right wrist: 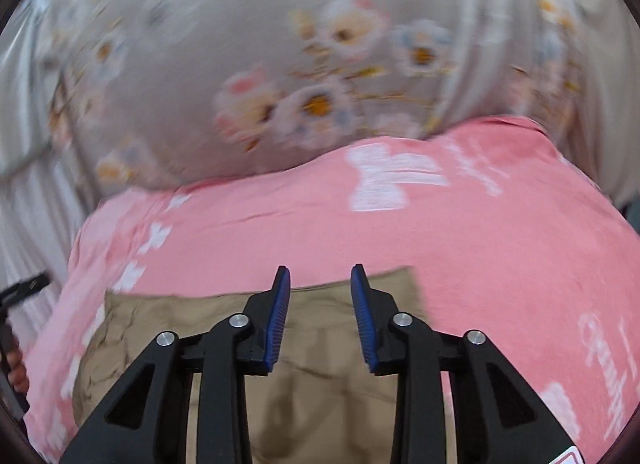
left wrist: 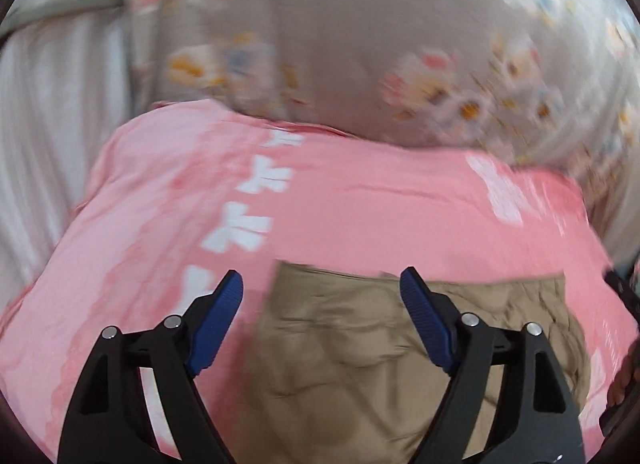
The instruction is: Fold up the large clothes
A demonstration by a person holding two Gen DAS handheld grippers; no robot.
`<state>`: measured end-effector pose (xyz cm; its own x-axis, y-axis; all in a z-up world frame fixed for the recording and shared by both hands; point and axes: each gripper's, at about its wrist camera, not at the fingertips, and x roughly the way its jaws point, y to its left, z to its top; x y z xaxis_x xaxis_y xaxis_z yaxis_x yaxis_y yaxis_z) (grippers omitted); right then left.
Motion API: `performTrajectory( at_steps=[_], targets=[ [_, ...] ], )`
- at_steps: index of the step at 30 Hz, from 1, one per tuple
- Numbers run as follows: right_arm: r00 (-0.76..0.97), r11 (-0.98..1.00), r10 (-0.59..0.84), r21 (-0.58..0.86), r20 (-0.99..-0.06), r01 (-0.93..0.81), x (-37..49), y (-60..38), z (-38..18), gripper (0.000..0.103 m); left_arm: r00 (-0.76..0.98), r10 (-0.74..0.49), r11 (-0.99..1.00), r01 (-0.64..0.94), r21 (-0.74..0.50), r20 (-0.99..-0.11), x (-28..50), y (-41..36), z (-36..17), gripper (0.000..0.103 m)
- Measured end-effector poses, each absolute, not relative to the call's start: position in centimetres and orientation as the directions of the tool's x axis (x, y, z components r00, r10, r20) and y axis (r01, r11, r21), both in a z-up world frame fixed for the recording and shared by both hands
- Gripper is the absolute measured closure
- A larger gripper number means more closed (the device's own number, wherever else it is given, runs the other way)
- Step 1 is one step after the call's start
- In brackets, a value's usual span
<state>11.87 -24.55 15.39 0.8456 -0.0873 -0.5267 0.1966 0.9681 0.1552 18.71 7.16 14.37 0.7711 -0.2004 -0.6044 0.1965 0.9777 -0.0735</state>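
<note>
**Both grippers clear of the khaki garment**

I see the left gripper (left wrist: 322, 282) with its blue fingers (left wrist: 218, 328) spread wide and nothing between them. My right gripper (right wrist: 320, 278) has its fingers (right wrist: 276, 324) parted by a narrower gap, also pinching nothing. The khaki garment (left wrist: 360, 352) lies folded and wrinkled in the lower centre of both views, resting on a pink sheet (left wrist: 360, 199) printed with white bows. Above it, filling the upper part of each frame, is a grey floral cover (right wrist: 200, 43), blurred. A white pleated cloth (left wrist: 48, 143) runs along the left edge.
</note>
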Motion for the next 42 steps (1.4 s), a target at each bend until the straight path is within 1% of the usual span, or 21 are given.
performTrajectory(
  at_steps=[2, 3, 4, 5, 7, 10, 12, 13, 15, 20, 42],
  targets=[
    [0.821, 0.977, -0.072, 0.126, -0.567, 0.172, 14.5, -22.5, 14.3, 0.081, 0.764, -0.153, 0.975, 0.221, 0.031, -0.627, 19.9, 2.4, 13.3, 0.034],
    [0.805, 0.979, -0.055, 0.128, -0.59, 0.161, 15.6, -22.0, 13.5, 0.082, 0.757, -0.142, 0.969, 0.237, 0.064, -0.638, 20.5, 0.3, 12.5, 0.035],
    [0.793, 0.979, -0.05, 0.126, -0.608, 0.159, 16.3, -21.8, 12.8, 0.084, 0.744, -0.143, 0.966, 0.249, 0.072, -0.653, 21.1, -1.3, 11.7, 0.036],
    [0.781, 0.98, -0.061, 0.111, -0.621, 0.165, 17.0, -21.7, 12.0, 0.084, 0.734, -0.146, 0.965, 0.253, 0.067, -0.664, 21.6, -2.1, 11.1, 0.038],
    [0.76, 0.979, -0.084, 0.089, -0.645, 0.184, 17.9, -22.2, 10.7, 0.084, 0.71, -0.154, 0.965, 0.256, 0.048, -0.688, 22.3, -3.5, 9.8, 0.038],
    [0.708, 0.971, -0.086, 0.099, -0.701, 0.216, 19.0, -24.1, 7.9, 0.084, 0.676, -0.14, 0.968, 0.248, 0.045, -0.723, 23.4, -4.6, 7.7, 0.038],
    [0.688, 0.967, -0.075, 0.115, -0.722, 0.227, 19.3, -25.1, 6.1, 0.084, 0.656, -0.122, 0.972, 0.229, 0.042, -0.745, 24.1, -5.0, 5.9, 0.038],
    [0.687, 0.964, -0.063, 0.135, -0.724, 0.23, 19.3, -25.5, 5.4, 0.086, 0.647, -0.123, 0.975, 0.219, 0.029, -0.753, 24.4, -4.9, 5.2, 0.038],
    [0.691, 0.96, -0.051, 0.155, -0.721, 0.232, 19.5, -25.8, 4.9, 0.087, 0.648, -0.127, 0.979, 0.202, 0.009, -0.751, 24.7, -4.6, 4.3, 0.038],
    [0.689, 0.961, -0.049, 0.153, -0.723, 0.229, 20.2, -25.7, 4.0, 0.087, 0.656, -0.144, 0.983, 0.18, -0.032, -0.74, 25.5, -4.2, 3.1, 0.036],
    [0.691, 0.962, -0.074, 0.132, -0.719, 0.241, 21.1, -25.3, 2.5, 0.087, 0.669, -0.132, 0.985, 0.169, -0.023, -0.732, 26.1, -4.7, 1.5, 0.034]
  ],
)
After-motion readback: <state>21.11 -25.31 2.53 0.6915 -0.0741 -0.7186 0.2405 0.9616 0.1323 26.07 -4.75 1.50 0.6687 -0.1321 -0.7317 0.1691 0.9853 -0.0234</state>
